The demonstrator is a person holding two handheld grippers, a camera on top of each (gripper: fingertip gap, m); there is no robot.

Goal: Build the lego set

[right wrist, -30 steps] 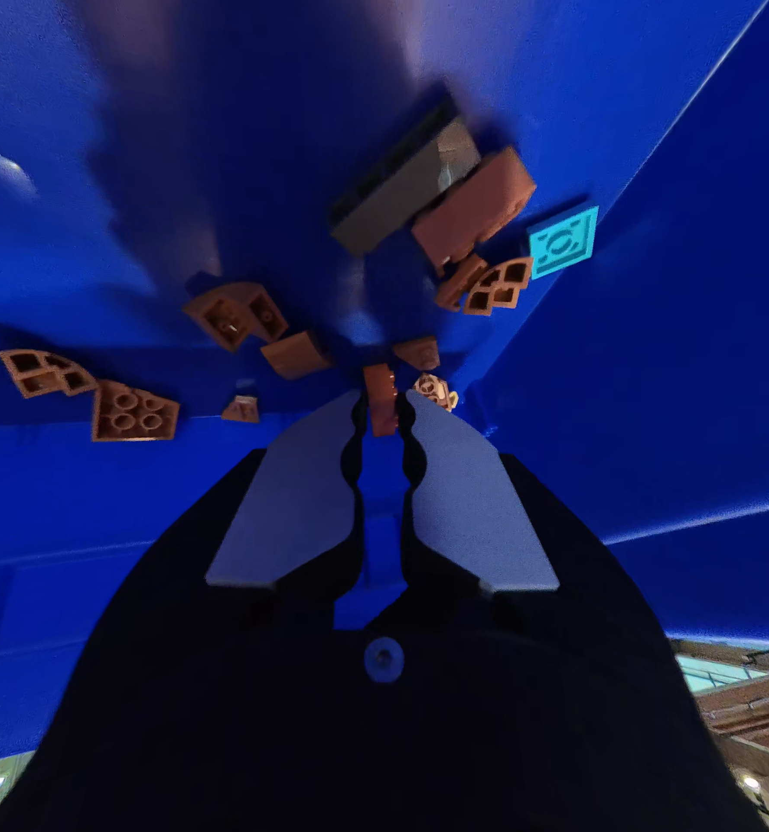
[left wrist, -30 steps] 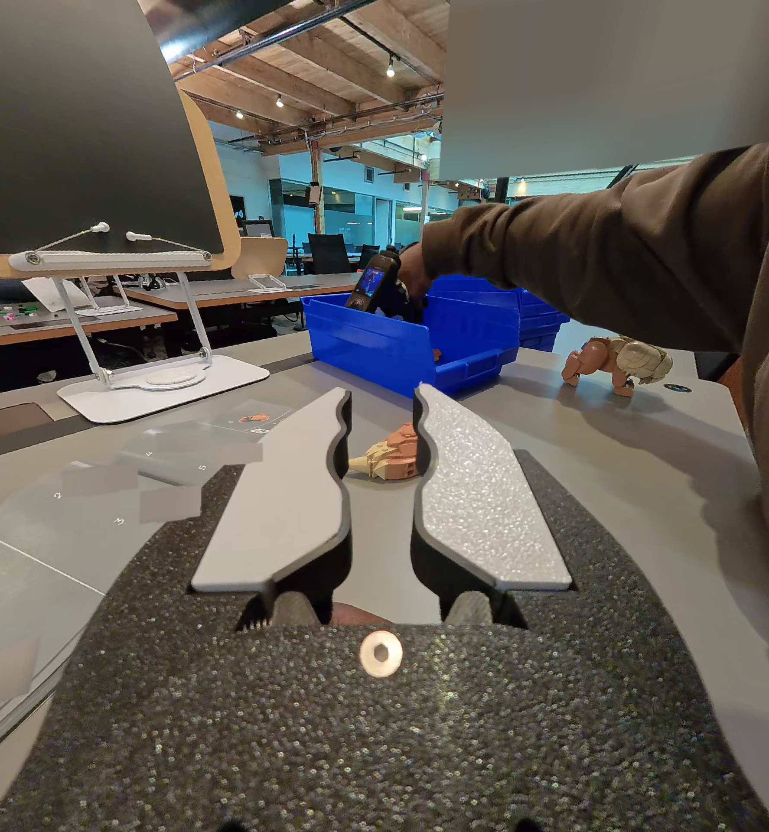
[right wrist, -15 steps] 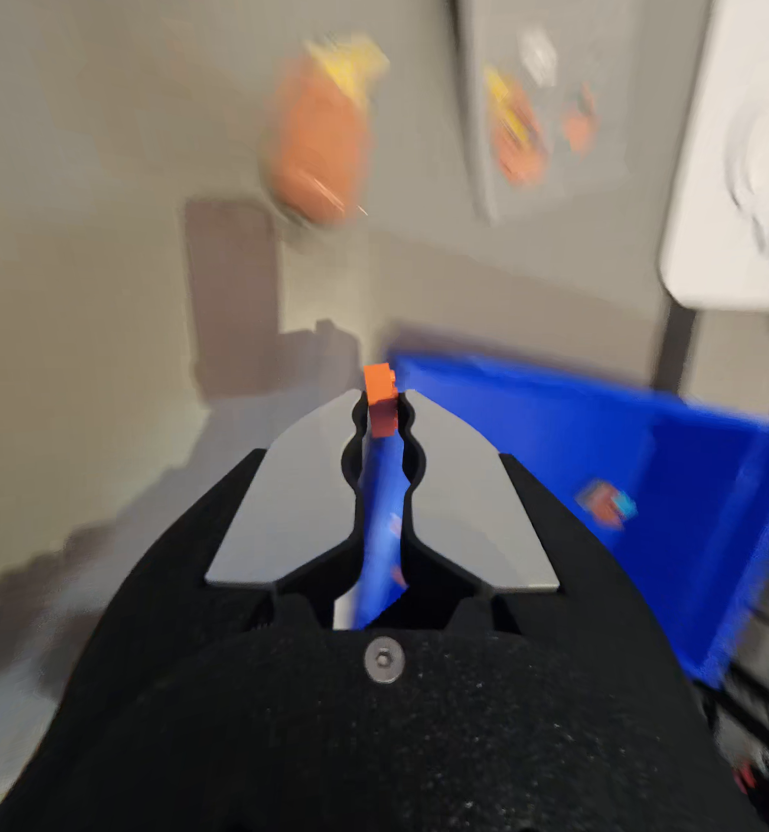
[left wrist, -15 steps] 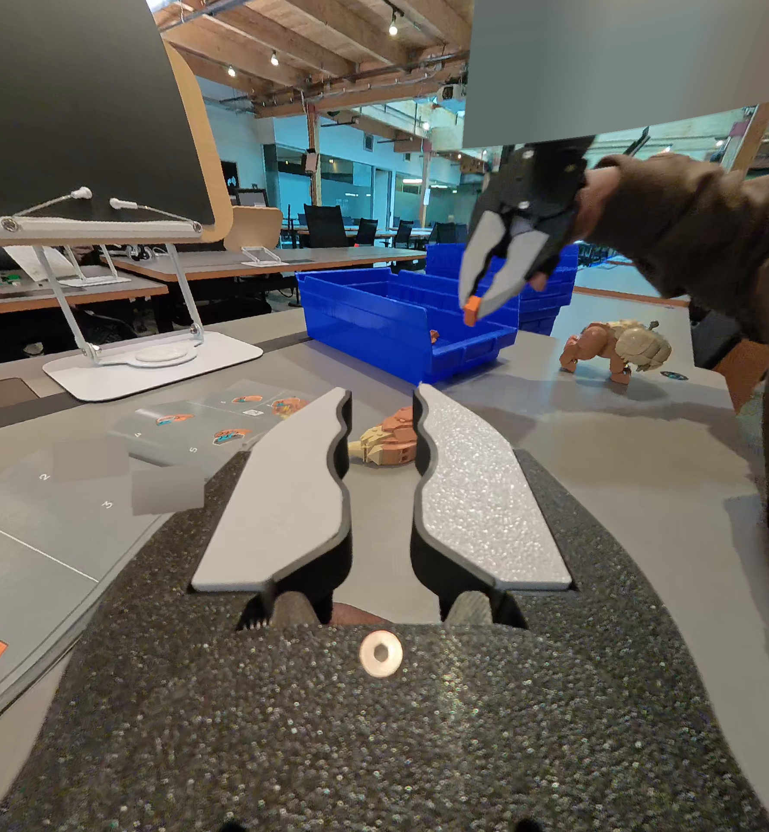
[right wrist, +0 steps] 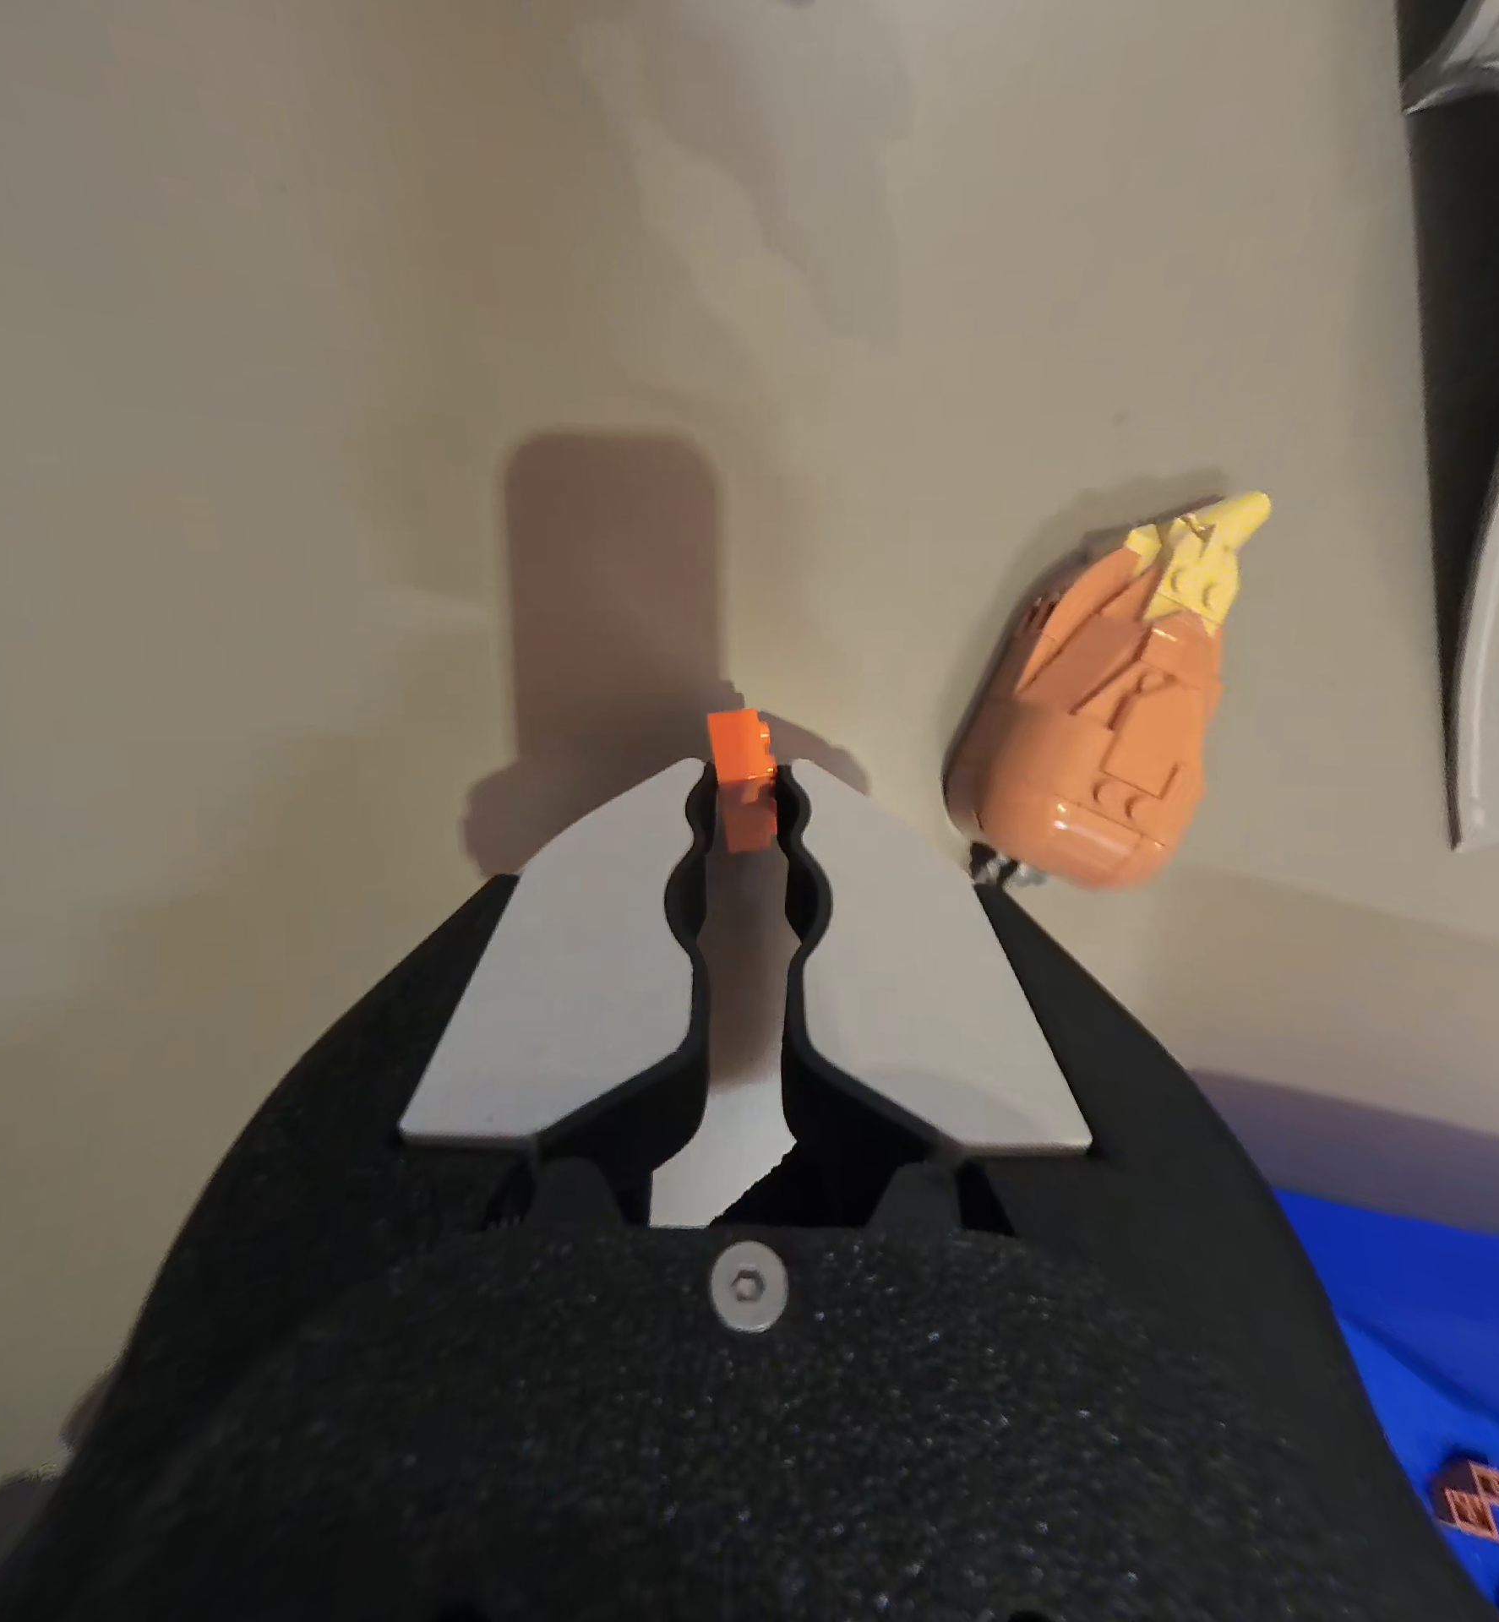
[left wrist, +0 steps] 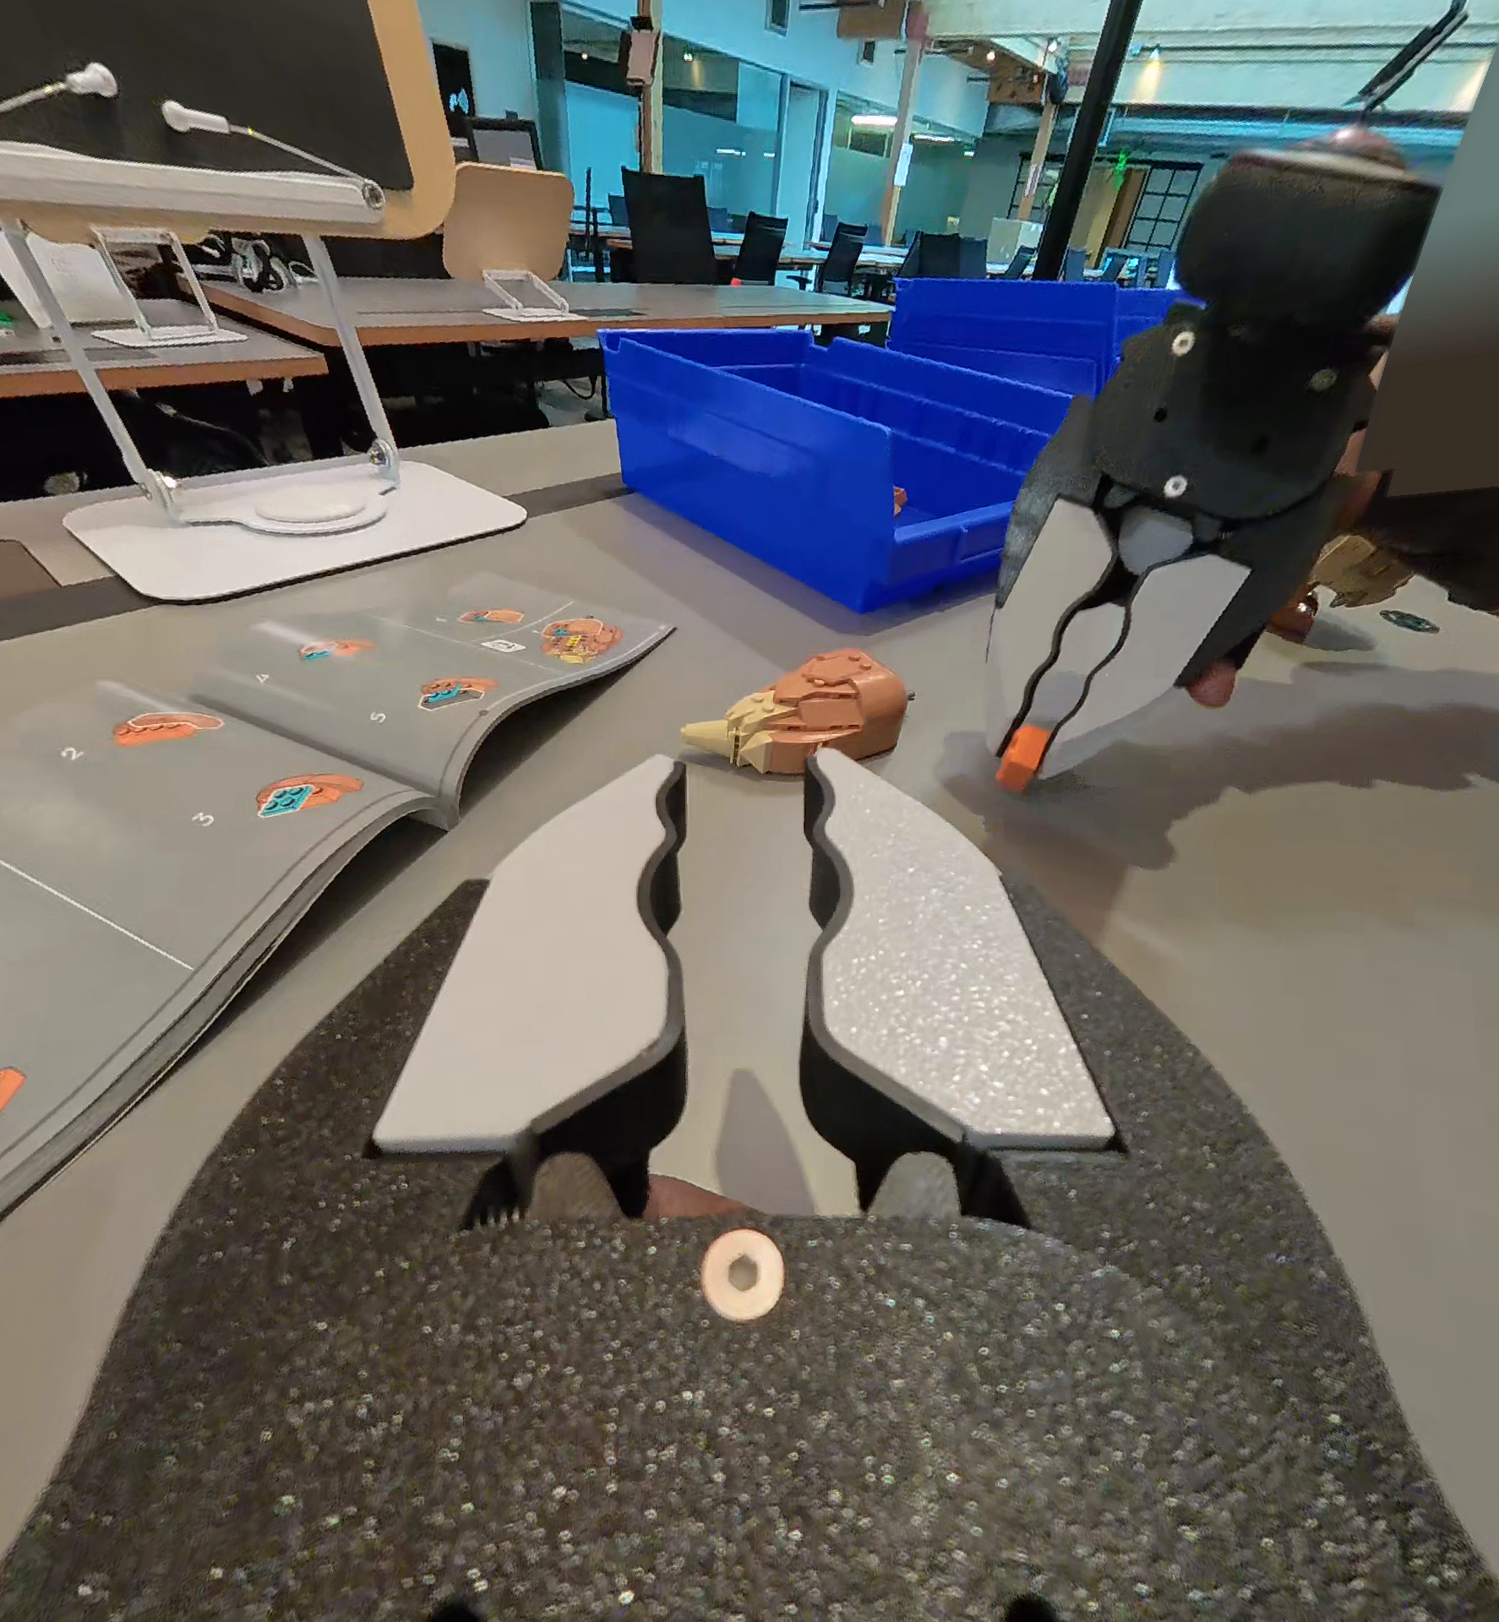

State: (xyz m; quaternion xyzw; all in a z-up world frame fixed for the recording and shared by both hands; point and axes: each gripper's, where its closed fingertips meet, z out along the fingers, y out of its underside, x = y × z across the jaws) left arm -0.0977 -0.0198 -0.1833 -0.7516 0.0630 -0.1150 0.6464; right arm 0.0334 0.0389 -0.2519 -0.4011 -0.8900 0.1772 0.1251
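Note:
A brown and tan lego model (left wrist: 803, 713) lies on the grey table just beyond my left gripper (left wrist: 744, 772), which is open and empty. My right gripper (right wrist: 744, 771) is shut on a small orange brick (right wrist: 742, 779) and holds it point-down just above the table. In the left wrist view the right gripper (left wrist: 1027, 762) and its orange brick (left wrist: 1020, 757) are to the right of the model. In the right wrist view the model (right wrist: 1101, 720) lies to the right of the brick.
An open instruction booklet (left wrist: 228, 790) lies at the left. Blue bins (left wrist: 825, 456) with loose bricks stand behind the model. A white tablet stand (left wrist: 289, 518) is at the back left. A second brown lego figure (left wrist: 1352, 579) shows partly behind the right gripper.
My right gripper took the orange brick out of the blue bin, carried it over, and came down to the table right of the model. My left gripper stayed open and tilted down a little.

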